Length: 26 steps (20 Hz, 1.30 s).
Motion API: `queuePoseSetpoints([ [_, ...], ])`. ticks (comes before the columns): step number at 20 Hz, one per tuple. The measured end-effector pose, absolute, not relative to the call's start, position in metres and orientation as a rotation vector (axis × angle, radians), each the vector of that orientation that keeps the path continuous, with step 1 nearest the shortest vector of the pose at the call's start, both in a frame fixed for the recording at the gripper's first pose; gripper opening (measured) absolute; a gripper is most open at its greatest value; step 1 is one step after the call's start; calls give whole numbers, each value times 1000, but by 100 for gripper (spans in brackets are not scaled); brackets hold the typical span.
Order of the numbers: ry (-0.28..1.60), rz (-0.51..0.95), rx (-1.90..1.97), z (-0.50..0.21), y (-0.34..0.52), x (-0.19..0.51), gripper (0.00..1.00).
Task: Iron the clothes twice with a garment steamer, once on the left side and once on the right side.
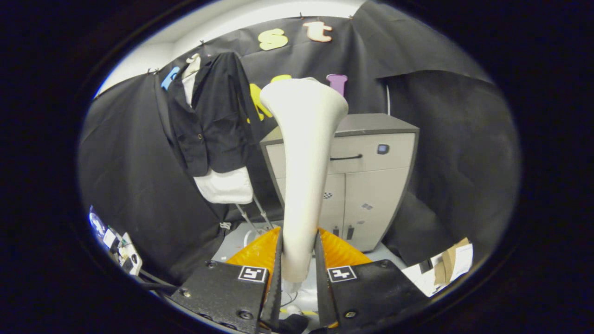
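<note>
We see the hand-held gripper [298, 260] clamped on the garment steamer [304, 153], both fingers [276, 269] pressed against the narrow lower part of its handle. The steamer stands nearly upright between the fingers and rises well beyond them, widening toward a flared head at the top. Head faces away from us, so we cannot tell its nozzle side.

The clothes [211, 125] hang off to the left of the steamer head, up against the booth wall [134, 185]: a dark short-sleeved jacket over a white garment whose hem shows below the jacket. They sit on a hanger or stand; thin metal legs [253, 213] slant down from under the white hem. Steamer head is near the jacket's right edge but apart from it, not touching as far as we can tell.

Behind the steamer is a grey cabinet [371, 185] with a drawer handle and lower doors. Some cardboard and paper [448, 266] lie on the floor to the right of the gripper. Small cluttered items [118, 248] sit low on the left, too blurred to name. Pale floor [236, 241] shows just ahead of the fingers.
</note>
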<state>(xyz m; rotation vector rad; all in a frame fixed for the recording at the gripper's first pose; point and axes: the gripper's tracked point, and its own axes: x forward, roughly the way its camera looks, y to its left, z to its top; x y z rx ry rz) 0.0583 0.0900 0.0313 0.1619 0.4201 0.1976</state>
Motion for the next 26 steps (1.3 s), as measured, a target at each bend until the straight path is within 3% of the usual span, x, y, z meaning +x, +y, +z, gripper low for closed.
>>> queuePoseSetpoints([
  [10,486,152,222,-24,4,-8,35],
  [26,480,162,195,-25,-4,-22,35],
])
